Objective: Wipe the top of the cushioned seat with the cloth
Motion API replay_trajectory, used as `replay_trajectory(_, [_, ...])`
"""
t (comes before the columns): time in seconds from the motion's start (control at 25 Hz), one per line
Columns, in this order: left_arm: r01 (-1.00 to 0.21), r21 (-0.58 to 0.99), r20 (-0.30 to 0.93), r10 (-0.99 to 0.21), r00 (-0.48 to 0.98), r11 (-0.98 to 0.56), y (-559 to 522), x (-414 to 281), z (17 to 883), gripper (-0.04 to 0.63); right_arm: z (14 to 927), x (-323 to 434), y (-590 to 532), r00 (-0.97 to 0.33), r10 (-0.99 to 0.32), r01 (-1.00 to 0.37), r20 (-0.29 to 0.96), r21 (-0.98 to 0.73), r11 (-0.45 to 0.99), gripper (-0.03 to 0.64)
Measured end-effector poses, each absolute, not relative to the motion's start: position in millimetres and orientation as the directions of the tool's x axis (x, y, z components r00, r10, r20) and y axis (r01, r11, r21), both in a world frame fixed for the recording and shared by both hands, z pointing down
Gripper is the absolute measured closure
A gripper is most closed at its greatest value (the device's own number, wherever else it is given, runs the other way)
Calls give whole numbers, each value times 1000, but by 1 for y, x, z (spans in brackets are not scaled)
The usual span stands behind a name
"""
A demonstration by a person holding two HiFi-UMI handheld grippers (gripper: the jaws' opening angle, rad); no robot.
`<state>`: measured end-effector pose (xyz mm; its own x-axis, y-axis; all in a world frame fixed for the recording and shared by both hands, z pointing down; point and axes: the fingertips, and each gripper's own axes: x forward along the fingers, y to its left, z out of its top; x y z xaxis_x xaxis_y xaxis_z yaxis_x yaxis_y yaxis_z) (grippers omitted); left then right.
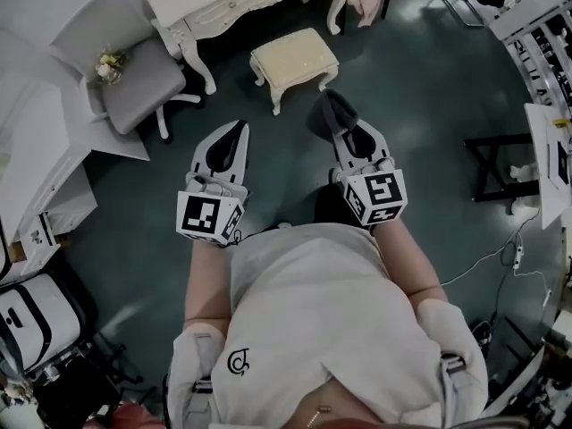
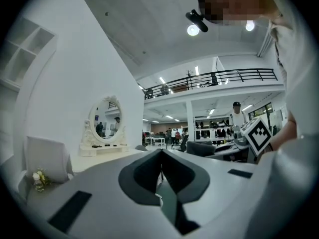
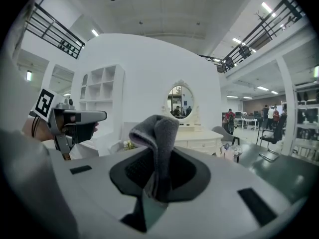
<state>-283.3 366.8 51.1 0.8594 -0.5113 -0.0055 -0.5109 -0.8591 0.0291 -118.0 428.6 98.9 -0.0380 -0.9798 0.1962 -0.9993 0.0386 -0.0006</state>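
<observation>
Right tool (image 3: 156, 189) is clamped on the cloth (image 3: 157, 133): grey, folded into a wad, standing proud of the tips. Looks like a good setup, since the wad would reach the surface before the hard tips do. Left tool (image 2: 161, 174) has its jaws together with nothing in them. It's held level beside the right one, so probably just idle. The cushioned seat (image 1: 295, 58) is a cream stool on the floor (image 1: 420, 88), just off the front edge of the white vanity (image 1: 241, 3) and well ahead of both tools. No contact, so wiping hasn't started. The seat top is bare and the floor between it and the person is free, so the approach looks unobstructed. A grey chair (image 1: 143, 83) with flowers (image 1: 109, 65) sits to the seat's left, with the vanity leg between them. The black stand (image 1: 492, 164) and a cable (image 1: 487, 257) lie off to the right, out of the path.
</observation>
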Motion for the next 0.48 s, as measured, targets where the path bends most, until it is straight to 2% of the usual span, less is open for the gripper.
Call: replay_trajectory(0.48, [-653, 73, 1, -654, 756, -754, 307, -127, 56, 581, 107, 39, 341, -228, -947, -973, 227, -13, 231, 542])
